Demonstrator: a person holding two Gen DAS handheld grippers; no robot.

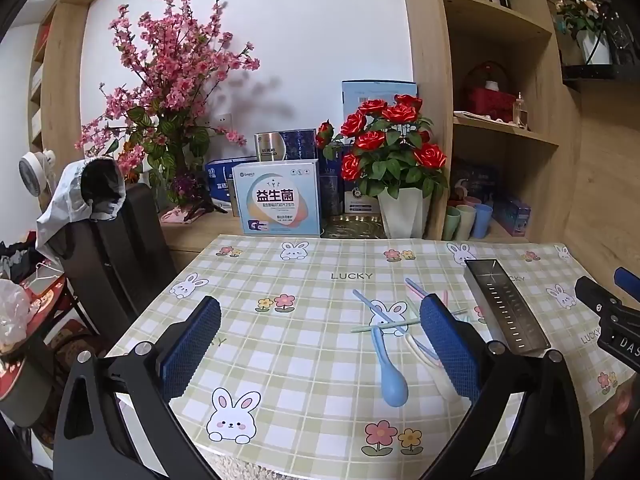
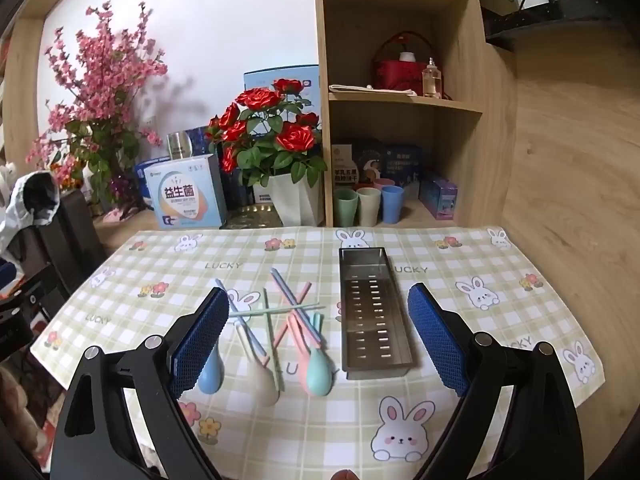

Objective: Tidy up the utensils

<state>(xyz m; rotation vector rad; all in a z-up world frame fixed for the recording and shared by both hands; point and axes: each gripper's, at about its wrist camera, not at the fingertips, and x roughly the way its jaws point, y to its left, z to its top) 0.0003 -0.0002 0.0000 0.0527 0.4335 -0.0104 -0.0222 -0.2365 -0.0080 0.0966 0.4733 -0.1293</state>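
**Background items around the rose pot**

A white pot of red roses [image 2: 296, 200] is set at the table's far edge. To its left a pale box with a coloured oval label [image 2: 186, 192] is stood, and further left a pink blossom arrangement [image 2: 104, 92] is seen. To the right of the pot, green, beige and blue cups [image 2: 370, 206] are lined up on the lowest wooden shelf [image 2: 404, 100].

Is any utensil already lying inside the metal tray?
No, the metal tray shows only its bare slotted floor; spoons lie beside it.
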